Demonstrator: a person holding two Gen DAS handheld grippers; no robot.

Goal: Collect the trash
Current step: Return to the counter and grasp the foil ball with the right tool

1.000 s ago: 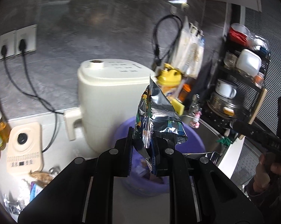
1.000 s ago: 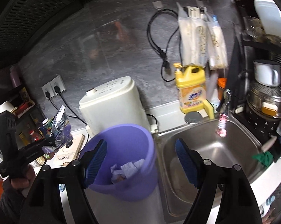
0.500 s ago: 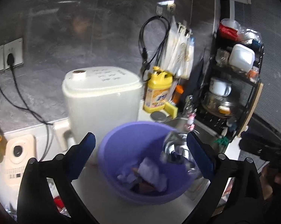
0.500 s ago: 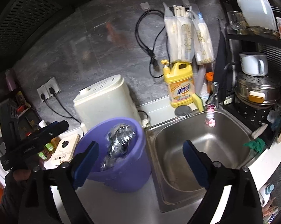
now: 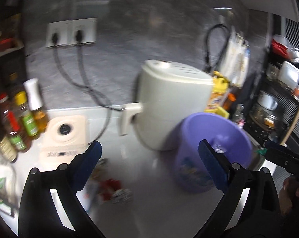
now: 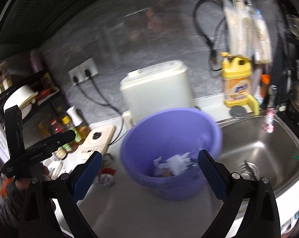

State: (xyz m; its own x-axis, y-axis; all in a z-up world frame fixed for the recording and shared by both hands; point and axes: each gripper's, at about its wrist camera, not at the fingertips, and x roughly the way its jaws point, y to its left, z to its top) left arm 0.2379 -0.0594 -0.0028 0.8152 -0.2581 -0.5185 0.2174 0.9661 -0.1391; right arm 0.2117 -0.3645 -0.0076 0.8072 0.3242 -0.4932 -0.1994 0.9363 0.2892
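Pale kitchen bench (image 6: 129,204): purple bin (image 6: 170,152) beside sink (image 6: 256,148), paper trash (image 6: 173,163) inside, wrappers (image 5: 111,188) left on bench; left claw (image 5: 149,165) wide open, right claw (image 6: 149,173) opening, both empty.
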